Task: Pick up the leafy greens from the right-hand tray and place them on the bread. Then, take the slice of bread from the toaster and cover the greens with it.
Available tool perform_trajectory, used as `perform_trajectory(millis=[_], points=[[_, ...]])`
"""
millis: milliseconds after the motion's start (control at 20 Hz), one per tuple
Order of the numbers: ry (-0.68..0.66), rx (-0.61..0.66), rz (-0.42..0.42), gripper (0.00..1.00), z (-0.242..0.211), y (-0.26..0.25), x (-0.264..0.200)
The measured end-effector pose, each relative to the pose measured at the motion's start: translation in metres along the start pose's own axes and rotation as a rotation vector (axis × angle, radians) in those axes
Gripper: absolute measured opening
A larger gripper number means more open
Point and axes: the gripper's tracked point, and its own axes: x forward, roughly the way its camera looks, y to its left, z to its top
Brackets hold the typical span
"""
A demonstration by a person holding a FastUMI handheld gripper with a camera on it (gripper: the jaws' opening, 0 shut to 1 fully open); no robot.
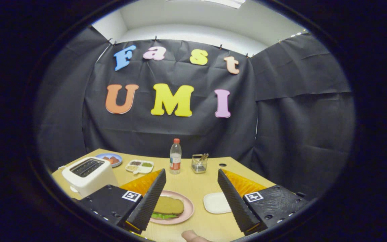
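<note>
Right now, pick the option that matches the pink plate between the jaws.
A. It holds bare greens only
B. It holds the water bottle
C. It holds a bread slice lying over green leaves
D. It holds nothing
C: on the pink plate a bread slice lies on top with greens peeking out under its near edge, while the gripper has its jaws spread wide, gripping nothing.

Camera rides the tool (191,181), looking forward over the table (193,188).
</note>
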Motion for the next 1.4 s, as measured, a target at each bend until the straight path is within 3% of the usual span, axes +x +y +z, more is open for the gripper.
perform_trajectory(millis=[350, 800, 1400], points=[[-0.055, 0.074, 0.055, 0.95, 0.046, -0.009, -0.060], [-0.202, -0.026, 0.060, 0.95, 0.091, -0.019, -0.109], [-0.171, -0.040, 0.079, 0.95, 0.076, -0.020, -0.109]])
